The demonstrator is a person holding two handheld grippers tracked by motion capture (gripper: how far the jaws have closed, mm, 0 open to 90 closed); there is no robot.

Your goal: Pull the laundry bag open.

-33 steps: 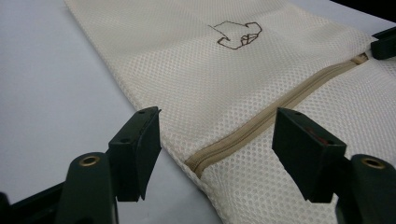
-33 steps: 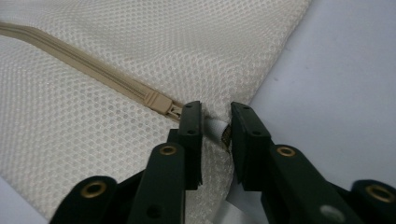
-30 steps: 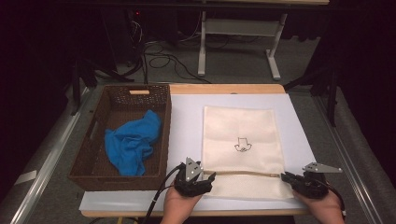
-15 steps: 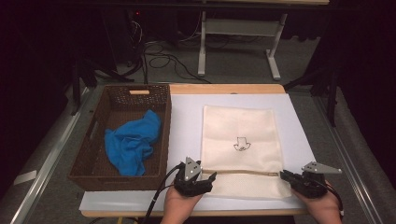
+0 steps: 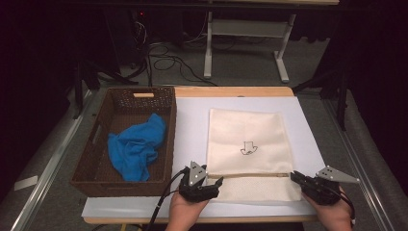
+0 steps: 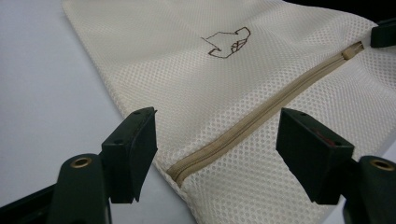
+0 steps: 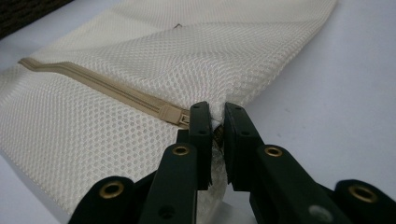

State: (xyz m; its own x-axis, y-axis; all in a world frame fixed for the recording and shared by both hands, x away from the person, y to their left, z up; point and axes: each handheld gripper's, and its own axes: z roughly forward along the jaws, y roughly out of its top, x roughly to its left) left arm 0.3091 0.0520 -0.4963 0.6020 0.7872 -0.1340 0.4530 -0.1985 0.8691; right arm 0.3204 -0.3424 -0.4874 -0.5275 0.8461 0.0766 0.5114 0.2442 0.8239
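Cream mesh laundry bag (image 5: 248,144) lies flat; right gripper (image 7: 215,122) pinches its zipper-end edge, left gripper (image 6: 215,140) gapes astride the zipper's (image 6: 261,114) other end.

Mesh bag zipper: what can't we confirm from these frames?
- Zipper pull: right gripper view, right gripper is shut on the mesh bag at the zipper end; its jaws hide the pull.
- Bag contents: weave too dense in every view.
- Embroidered mark: high view, too small to read.

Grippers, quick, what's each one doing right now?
Left gripper: open, jaws straddling the mesh bag's zipper end.
Right gripper: shut on the mesh bag's edge by the zipper pull.
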